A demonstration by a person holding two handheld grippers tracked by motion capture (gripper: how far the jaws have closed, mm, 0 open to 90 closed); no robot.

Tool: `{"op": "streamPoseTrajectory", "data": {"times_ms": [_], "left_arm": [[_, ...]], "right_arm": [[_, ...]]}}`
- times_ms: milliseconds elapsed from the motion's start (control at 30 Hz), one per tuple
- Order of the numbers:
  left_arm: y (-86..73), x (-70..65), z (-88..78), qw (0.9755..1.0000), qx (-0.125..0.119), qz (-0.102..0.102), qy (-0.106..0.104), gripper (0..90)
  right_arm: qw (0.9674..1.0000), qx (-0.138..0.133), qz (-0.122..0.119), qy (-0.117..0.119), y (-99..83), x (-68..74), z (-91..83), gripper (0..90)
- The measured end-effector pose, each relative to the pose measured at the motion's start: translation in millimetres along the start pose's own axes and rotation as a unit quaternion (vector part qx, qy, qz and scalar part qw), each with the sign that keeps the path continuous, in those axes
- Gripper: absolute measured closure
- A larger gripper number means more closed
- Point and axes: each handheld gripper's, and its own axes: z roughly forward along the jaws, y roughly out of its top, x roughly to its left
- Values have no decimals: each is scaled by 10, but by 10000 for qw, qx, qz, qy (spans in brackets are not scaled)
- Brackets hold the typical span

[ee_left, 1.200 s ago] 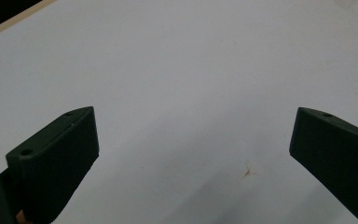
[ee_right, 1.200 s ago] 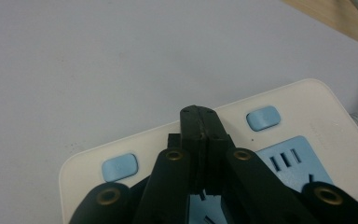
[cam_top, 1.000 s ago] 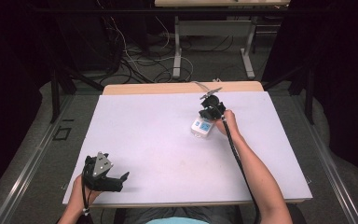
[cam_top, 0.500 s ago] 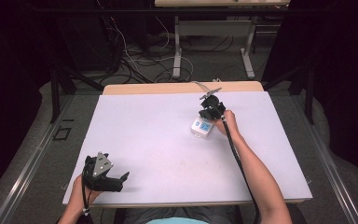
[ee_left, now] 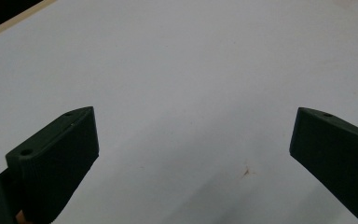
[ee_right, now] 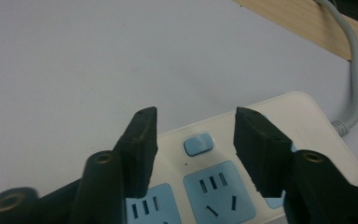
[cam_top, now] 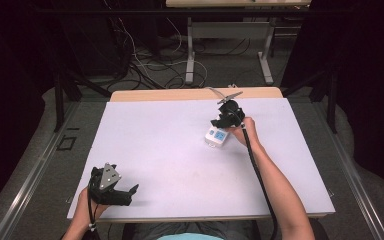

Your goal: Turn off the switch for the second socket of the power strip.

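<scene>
From the high view I see my right gripper [cam_top: 219, 123] out at about one o'clock on the white table [cam_top: 170, 150], poised at the far end of a white power strip [cam_top: 216, 136] with blue socket faces. My left gripper [cam_top: 125, 192] sits near the front edge at about seven o'clock, well apart from the strip, with its grey three-cornered plate [cam_top: 109, 175] facing up.

The right gripper [ee_right: 196, 135] view gives me what the overhead cannot: the jaws have just been opening and now stand parted, with the strip's small blue power button [ee_right: 198, 144] showing in the gap between them. I see no pad pressing on the power strip [ee_right: 307, 121], so nothing is gripped. Below the button lie blue outlets [ee_right: 218, 193] with slot holes, and a grey cord [ee_right: 354, 79] leaves the strip at two o'clock and runs over the wooden table edge [ee_right: 307, 18].

The left gripper [ee_left: 193, 140] view shows its jaws spread wide over bare table [ee_left: 191, 70], holding nothing; a small brownish speck [ee_left: 246, 172] marks the surface at five o'clock.

I can read no brand or lettering; the button carries only a faint power symbol. My own jaws cover the strip's lower part and the frame cuts off its near end. In the high view the strip is too small for me to make out its sockets.
</scene>
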Motion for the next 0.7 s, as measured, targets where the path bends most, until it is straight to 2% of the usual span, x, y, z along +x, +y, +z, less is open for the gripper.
{"op": "streamPoseTrajectory", "data": {"times_ms": [67, 133, 200, 367, 433, 467, 667, 700], "left_arm": [[0, -1, 0, 10000, -5, -9, 0, 9], [-1, -2, -1, 10000, -7, -10, -1, 9], [-3, -2, -1, 10000, -7, -20, -13, 9], [-5, -1, 0, 10000, -6, -18, -18, 9], [-5, -5, 0, 10000, -15, -28, -20, 9], [-7, -7, 4, 10000, -41, -31, -7, 9], [-4, -6, 2, 10000, -11, -23, -17, 9], [-2, -1, 0, 10000, -4, 26, 22, 9]], "right_arm": [[9999, -13, 35, 101, 0, -12, -21, 349], [9999, -1, 6, 166, -4, -23, -40, 227], [9997, 11, 80, 239, -6, -19, -65, 159], [9990, 49, 16, 441, -16, -17, -112, 20], [9988, 96, 70, 481, -22, -1, -129, 0], [9987, 70, 0, 498, -24, -5, -130, 0], [9984, 50, -31, 561, -40, 6, -173, 0], [9981, 68, -49, 606, -42, 3, -179, 0]]}}
